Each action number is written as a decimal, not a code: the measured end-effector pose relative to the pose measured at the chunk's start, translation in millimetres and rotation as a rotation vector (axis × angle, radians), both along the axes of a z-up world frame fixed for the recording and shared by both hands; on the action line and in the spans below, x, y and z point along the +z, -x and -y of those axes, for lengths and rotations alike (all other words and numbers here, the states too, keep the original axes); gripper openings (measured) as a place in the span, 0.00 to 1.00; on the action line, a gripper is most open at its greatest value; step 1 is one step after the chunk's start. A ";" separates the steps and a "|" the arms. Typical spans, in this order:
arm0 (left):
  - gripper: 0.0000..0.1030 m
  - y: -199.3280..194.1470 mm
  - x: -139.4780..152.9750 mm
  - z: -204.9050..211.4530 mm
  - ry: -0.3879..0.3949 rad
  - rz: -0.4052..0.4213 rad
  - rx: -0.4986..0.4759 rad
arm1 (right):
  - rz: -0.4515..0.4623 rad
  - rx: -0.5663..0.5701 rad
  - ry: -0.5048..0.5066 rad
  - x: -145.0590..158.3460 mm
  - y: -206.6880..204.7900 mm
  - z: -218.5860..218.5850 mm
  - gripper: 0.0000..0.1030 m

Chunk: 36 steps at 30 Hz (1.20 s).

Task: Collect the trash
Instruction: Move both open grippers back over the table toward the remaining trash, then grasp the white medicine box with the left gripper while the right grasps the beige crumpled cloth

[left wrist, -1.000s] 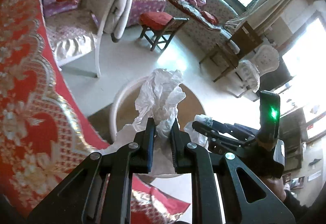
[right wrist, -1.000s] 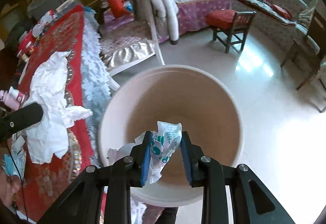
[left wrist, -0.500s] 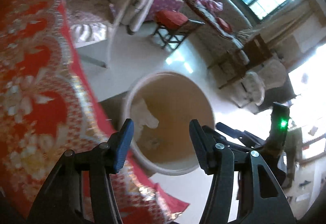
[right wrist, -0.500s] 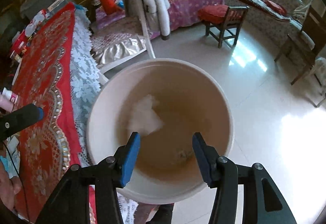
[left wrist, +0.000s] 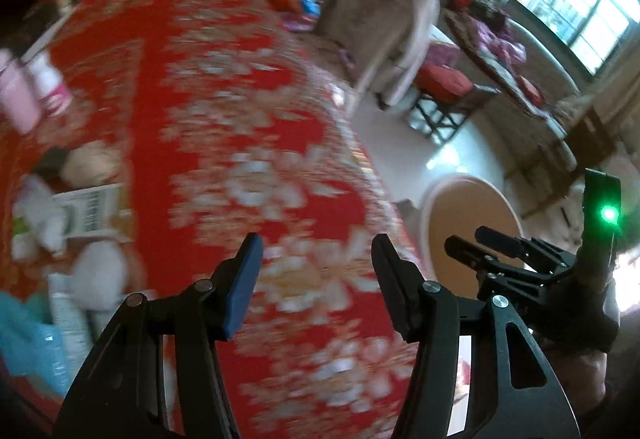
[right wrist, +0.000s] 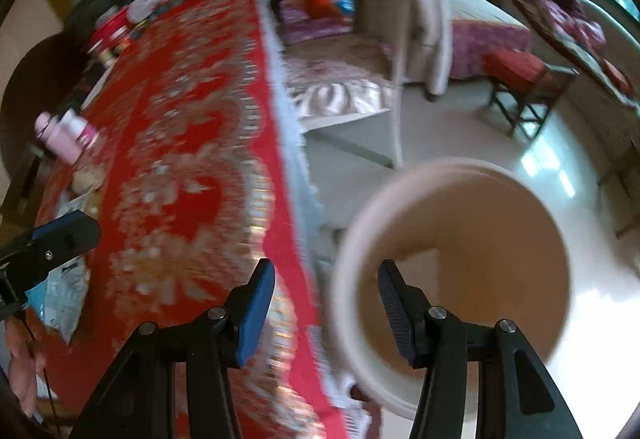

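While both your left gripper (left wrist: 316, 279) and right gripper (right wrist: 326, 303) gape empty, the bin (right wrist: 452, 275) sits at three o'clock. White scraps (left wrist: 96, 279) at nine o'clock on the table (left wrist: 224, 127) look uncollected.

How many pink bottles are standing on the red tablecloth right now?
2: a pale pink bottle and a white bottle with a pink label, side by side at the red patterned tablecloth's far left edge. Blur may hide others.

Red floral tablecloth (left wrist: 224, 111), pink bottle (right wrist: 60, 137), red-cushioned stool (right wrist: 520, 79).
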<state>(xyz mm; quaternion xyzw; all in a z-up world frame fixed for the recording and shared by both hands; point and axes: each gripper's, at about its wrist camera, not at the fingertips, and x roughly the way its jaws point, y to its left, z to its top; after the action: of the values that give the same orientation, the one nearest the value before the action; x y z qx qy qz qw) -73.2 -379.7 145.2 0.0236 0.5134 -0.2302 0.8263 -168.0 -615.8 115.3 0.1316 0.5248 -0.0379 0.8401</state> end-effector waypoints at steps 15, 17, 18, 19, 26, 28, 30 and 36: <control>0.53 -16.8 13.7 -191.8 -0.023 -0.001 0.347 | 0.031 0.304 -0.059 3.0 -68.4 -171.7 0.50; 0.53 -20.8 12.3 -211.2 -0.011 -0.014 0.382 | 0.034 0.329 -0.059 3.3 -74.9 -190.3 0.51; 0.53 -23.8 11.3 -221.1 0.000 -0.022 0.402 | 0.037 0.345 -0.057 3.9 -81.6 -202.1 0.51; 0.53 -26.7 10.4 -229.0 0.012 -0.029 0.419 | 0.039 0.353 -0.056 4.4 -85.2 -208.7 0.51; 0.53 -58.1 -6.7 -267.6 0.146 -0.141 0.532 | 0.068 0.384 -0.090 8.3 -133.3 -258.4 0.55; 0.53 -65.3 -10.8 -270.6 0.161 -0.157 0.550 | 0.079 0.396 -0.092 8.9 -150.5 -271.7 0.55; 0.53 -71.9 -15.3 -272.0 0.169 -0.167 0.554 | 0.075 0.408 -0.080 6.2 -166.3 -282.1 0.55; 0.53 -90.9 -29.8 -275.2 0.193 -0.205 0.580 | 0.043 0.424 -0.082 -10.5 -204.9 -297.7 0.55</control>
<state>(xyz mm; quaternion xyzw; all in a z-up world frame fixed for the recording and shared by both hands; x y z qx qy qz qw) 17.7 -104.5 115.3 -0.2253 0.5550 -0.0339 0.8000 36.8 -318.1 104.8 0.0530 0.5240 0.1636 0.8342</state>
